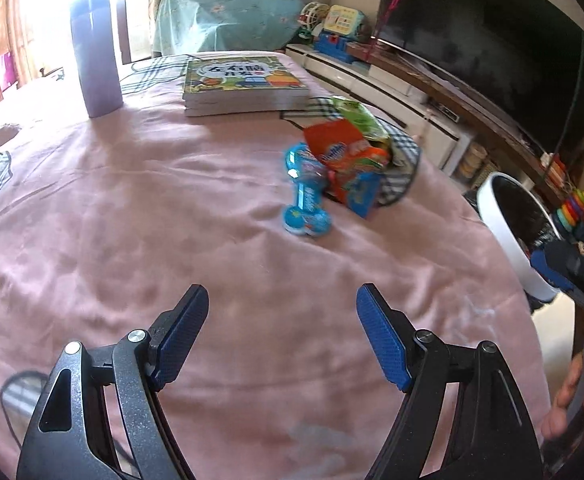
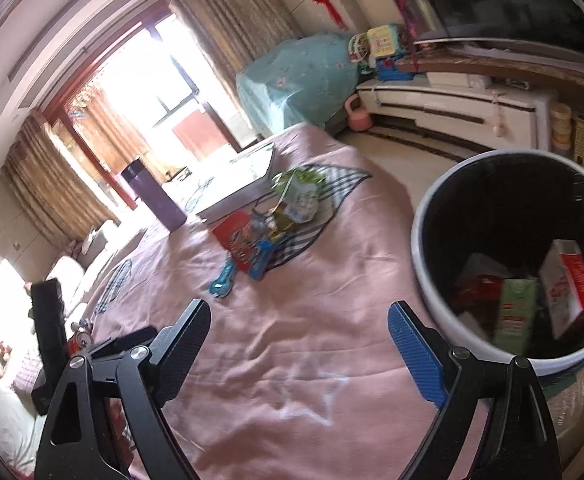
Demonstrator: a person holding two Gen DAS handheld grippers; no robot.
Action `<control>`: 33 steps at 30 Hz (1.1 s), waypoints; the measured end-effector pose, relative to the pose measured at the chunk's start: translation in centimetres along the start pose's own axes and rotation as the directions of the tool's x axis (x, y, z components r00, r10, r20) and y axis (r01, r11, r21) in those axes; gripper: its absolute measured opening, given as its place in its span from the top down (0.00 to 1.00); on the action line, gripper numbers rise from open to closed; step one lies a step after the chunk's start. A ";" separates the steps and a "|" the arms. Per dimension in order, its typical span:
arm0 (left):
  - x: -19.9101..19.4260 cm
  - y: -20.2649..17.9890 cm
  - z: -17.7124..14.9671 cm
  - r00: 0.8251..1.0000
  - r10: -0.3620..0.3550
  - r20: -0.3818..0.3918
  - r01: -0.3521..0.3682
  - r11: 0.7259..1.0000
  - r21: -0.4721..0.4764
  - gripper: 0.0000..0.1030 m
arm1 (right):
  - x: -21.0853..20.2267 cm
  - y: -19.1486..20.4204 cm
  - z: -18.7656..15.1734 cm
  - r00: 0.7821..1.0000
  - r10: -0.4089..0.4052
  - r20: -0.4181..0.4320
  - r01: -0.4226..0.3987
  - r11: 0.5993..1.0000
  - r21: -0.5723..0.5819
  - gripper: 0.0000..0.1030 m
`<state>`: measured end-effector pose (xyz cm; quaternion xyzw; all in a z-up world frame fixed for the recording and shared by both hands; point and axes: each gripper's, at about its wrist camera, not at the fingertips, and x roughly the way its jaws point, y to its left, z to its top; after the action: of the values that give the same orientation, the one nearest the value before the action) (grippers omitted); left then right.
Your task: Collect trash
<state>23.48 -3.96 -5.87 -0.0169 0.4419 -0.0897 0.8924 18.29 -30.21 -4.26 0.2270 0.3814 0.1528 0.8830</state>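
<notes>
Both grippers, left (image 1: pixel 282 306) and right (image 2: pixel 298 320), are spread empty; the blue wrapper (image 1: pixel 305 192) is best pinched at its narrow middle.

the wrapper pile (image 1: pixel 348 160) beside the books (image 1: pixel 244 88) is motion-blurred, its print unreadable. the bin (image 2: pixel 424 248) beyond the pile is cut off by the frame edge; its cartons (image 2: pixel 572 292) are smeared, labels illegible.

Background furnishings on and around the pink cloth (image 1: pixel 132 208).
A purple tumbler (image 1: pixel 96 56) stands upright near stacked books (image 1: pixel 244 88); a dark television (image 1: pixel 492 48) sits above a white cabinet (image 2: pixel 452 108).
</notes>
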 end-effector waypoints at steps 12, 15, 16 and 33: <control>6.7 -1.9 4.7 0.997 0.040 -0.060 -0.035 0.995 0.093 0.69 | 2.4 0.8 0.8 1.000 -0.020 -0.015 0.020 0.999 -0.025 0.16; 6.5 -1.4 4.6 0.999 0.023 -0.048 -0.018 0.995 0.097 0.79 | 2.9 0.8 1.2 0.999 -0.043 -0.018 0.043 0.999 -0.031 0.21; 6.2 -1.1 4.4 0.999 0.022 -0.045 -0.018 0.995 0.096 0.87 | 3.0 0.8 1.2 0.999 -0.044 -0.019 0.044 0.998 -0.037 0.23; 0.3 6.0 -2.2 0.998 -0.013 -0.058 0.009 0.998 -0.068 0.98 | 13.2 2.9 3.6 0.988 0.037 -0.151 -0.038 0.999 -0.004 0.42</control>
<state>22.82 2.03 -8.13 -0.0468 0.4706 -0.0800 0.8774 29.45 -22.90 -8.59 0.2190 0.4425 0.1875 0.8492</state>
